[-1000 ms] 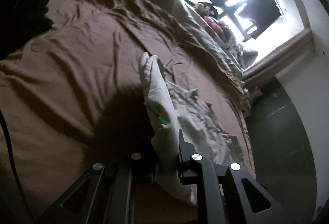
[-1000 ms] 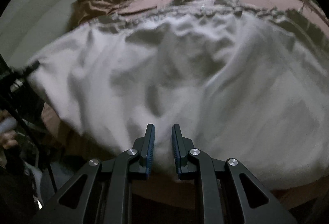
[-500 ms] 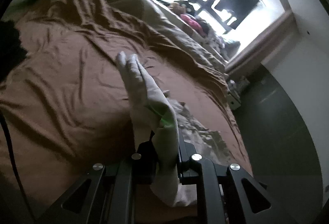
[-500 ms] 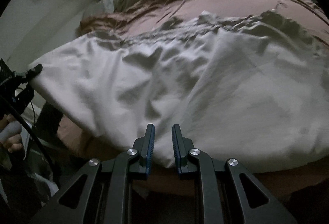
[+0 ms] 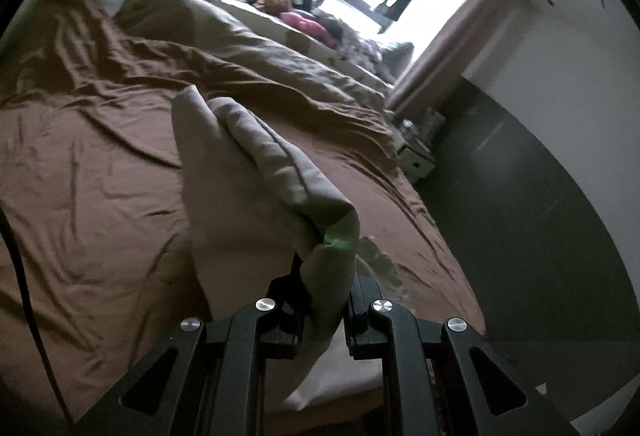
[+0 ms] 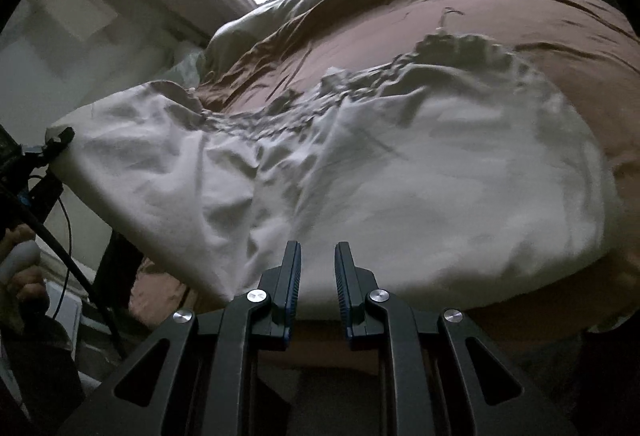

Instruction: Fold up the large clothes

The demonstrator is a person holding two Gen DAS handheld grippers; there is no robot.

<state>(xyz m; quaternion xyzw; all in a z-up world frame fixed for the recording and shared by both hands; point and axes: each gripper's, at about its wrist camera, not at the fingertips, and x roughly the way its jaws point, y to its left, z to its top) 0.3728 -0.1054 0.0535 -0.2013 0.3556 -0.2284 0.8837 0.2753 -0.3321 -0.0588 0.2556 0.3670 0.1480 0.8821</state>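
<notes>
The left gripper (image 5: 322,300) is clamped on a corner of the pale garment (image 6: 360,171); the right gripper (image 6: 316,276), jaws narrowly apart, pinches its near hem. Since a second ago both have carried the cloth farther over the brown bed (image 5: 100,155). Bare sheet lies ahead; floor (image 5: 540,195) borders the bed's right edge.

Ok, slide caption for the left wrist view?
Left gripper shut on a beige garment above the brown bedsheet.
</notes>
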